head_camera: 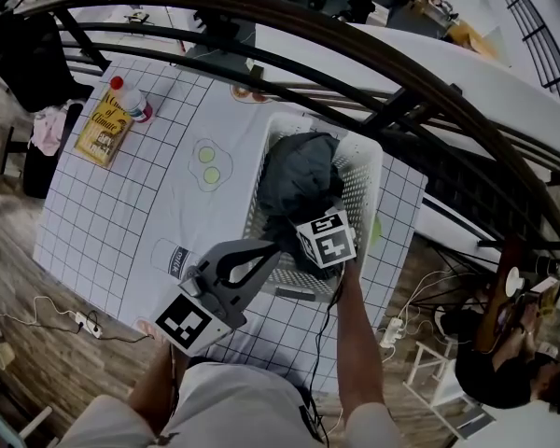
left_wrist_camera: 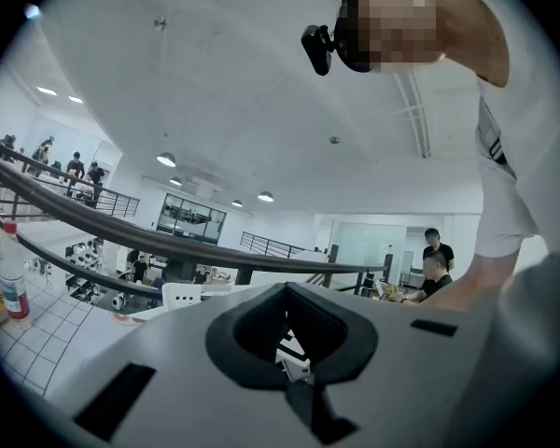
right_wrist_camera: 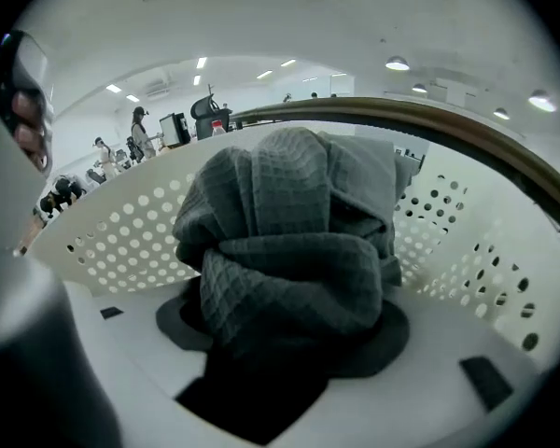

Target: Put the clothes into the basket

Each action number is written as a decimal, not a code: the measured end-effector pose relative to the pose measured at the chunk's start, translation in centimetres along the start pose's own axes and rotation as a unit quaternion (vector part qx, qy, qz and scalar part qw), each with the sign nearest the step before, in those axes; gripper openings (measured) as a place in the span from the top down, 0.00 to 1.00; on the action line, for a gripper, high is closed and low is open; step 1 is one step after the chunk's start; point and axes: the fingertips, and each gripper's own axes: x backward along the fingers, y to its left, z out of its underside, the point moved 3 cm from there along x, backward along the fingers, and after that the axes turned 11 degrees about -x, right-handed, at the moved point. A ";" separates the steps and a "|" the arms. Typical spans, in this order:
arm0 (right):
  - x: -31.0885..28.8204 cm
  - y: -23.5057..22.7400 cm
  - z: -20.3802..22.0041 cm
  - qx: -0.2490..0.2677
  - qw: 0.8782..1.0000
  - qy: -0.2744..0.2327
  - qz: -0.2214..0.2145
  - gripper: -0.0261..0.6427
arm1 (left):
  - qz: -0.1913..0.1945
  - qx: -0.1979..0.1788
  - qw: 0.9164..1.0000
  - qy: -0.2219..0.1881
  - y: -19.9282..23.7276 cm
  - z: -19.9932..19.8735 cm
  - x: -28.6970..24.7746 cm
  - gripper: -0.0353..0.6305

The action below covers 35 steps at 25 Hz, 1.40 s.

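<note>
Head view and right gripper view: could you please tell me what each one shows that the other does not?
Only the head view shows the grid-covered table, the bottle and yellow book at its far corner, and the left gripper near the rim of the white perforated basket. Only the right gripper view shows the right gripper with its jaws closed on the grey cloth, the cloth's waffle weave, and people in the background. Both show the basket with the cloth inside it.
</note>
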 end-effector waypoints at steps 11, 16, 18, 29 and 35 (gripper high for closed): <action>-2.3 0.1 1.8 0.006 0.998 0.056 -0.019 0.50 | 0.000 0.005 1.000 0.001 -0.1 0.3 0.0 0.94; -3.1 0.3 2.9 0.008 0.997 0.077 -0.029 0.49 | 0.000 0.007 1.000 0.002 -0.1 0.4 0.0 0.94; -3.3 0.5 3.2 0.011 0.996 0.086 -0.032 0.49 | 0.000 0.006 1.000 0.002 -0.1 0.5 0.0 0.94; -4.5 0.9 4.7 0.035 0.991 0.126 -0.042 0.47 | 0.000 0.009 1.000 0.003 -0.2 0.6 0.1 0.94; -4.9 0.8 5.2 0.049 0.989 0.135 -0.038 0.44 | -0.001 0.011 1.000 0.004 -0.2 0.5 0.1 0.94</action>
